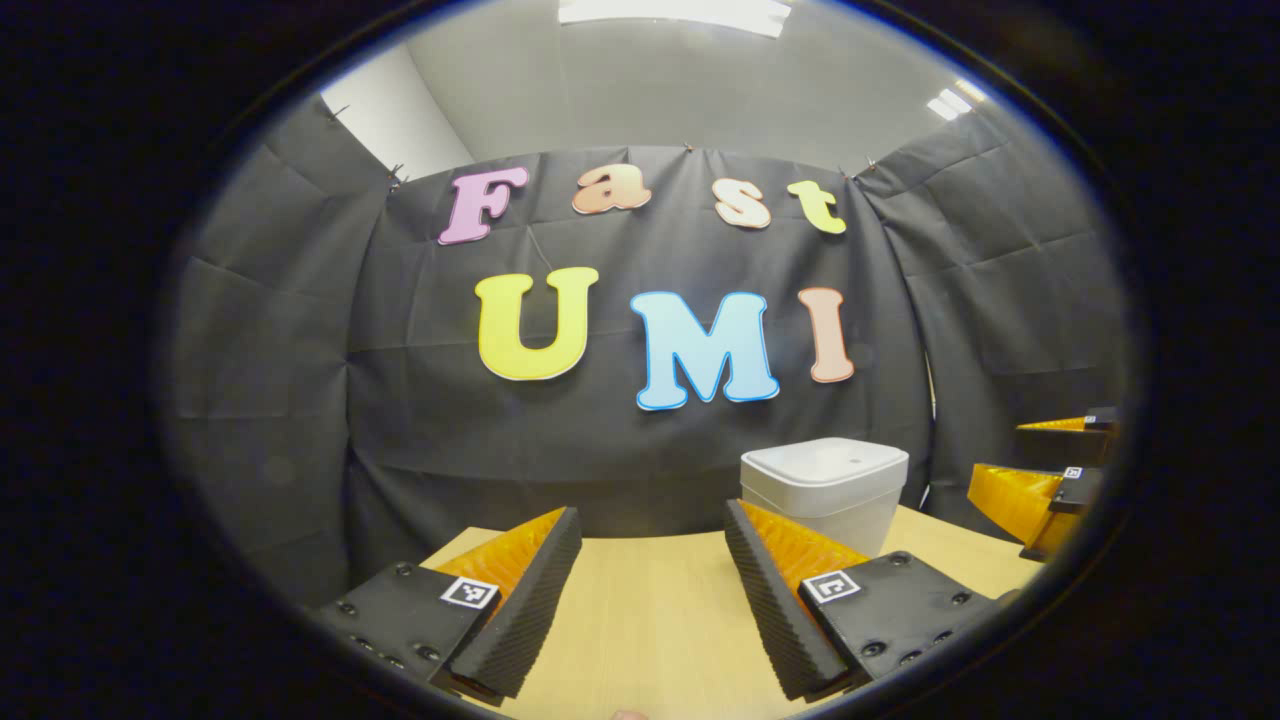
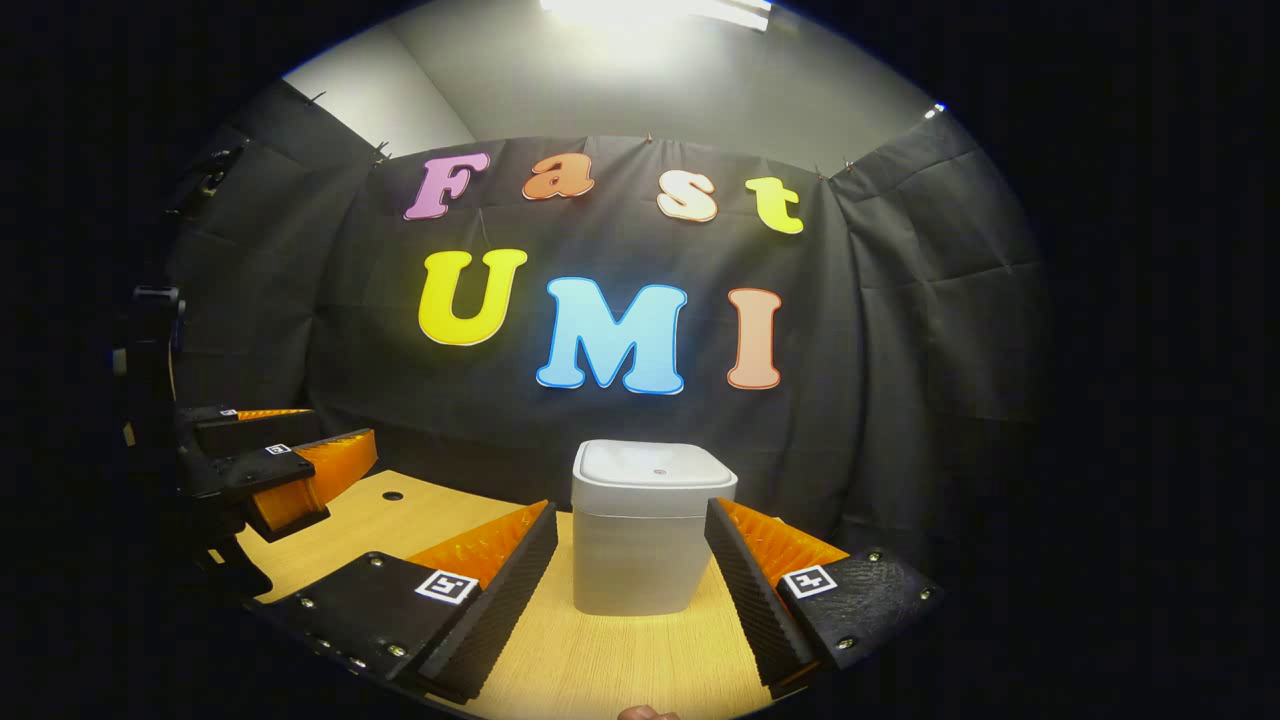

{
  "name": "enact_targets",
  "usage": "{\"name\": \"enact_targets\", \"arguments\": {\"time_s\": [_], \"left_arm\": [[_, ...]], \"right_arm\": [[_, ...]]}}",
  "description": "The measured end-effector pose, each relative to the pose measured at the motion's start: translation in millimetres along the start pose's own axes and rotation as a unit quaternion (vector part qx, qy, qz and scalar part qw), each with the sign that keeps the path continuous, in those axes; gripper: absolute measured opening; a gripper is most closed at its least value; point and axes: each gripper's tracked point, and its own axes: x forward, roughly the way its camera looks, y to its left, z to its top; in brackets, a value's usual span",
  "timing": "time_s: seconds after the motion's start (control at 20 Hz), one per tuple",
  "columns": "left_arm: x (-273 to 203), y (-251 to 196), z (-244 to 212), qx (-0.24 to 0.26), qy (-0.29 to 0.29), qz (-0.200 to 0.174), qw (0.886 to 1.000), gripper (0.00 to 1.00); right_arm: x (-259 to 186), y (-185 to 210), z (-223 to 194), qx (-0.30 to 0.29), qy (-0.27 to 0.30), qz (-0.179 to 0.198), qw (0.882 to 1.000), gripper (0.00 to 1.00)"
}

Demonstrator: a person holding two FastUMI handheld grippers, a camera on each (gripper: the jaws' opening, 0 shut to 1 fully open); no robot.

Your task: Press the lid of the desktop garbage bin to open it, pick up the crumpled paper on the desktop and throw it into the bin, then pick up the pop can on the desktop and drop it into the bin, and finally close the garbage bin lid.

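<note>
A white desktop garbage bin [image 2: 645, 530] with its lid down stands on the wooden table [image 2: 590, 660], straight ahead of my right gripper [image 2: 632, 555]. That gripper is open, its fingers apart on either side of the bin's nearer face and short of it. In the left gripper view the bin [image 1: 825, 490] sits ahead and to the right of my left gripper [image 1: 652, 565], which is open with nothing between its fingers. The right gripper [image 1: 1040, 470] appears at the far right edge there, and the left gripper [image 2: 300, 450] at the left edge of the right gripper view.
Black cloth walls [image 1: 640, 430] close the booth behind and beside the table [image 1: 650, 620]. A small dark hole [image 2: 392, 495] marks the tabletop at the left. The table's far edge runs just behind the bin.
</note>
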Motion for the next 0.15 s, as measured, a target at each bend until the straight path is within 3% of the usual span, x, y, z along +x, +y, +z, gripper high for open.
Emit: {"name": "enact_targets", "arguments": {"time_s": [0.15], "left_arm": [[1.0, -10.3, -4.2, 0.004, 0.005, -0.007, 1.0, 1.0]], "right_arm": [[-0.7, -3.2, -2.5, 0.008, 0.002, 0.001, 1.0, 0.95]]}}
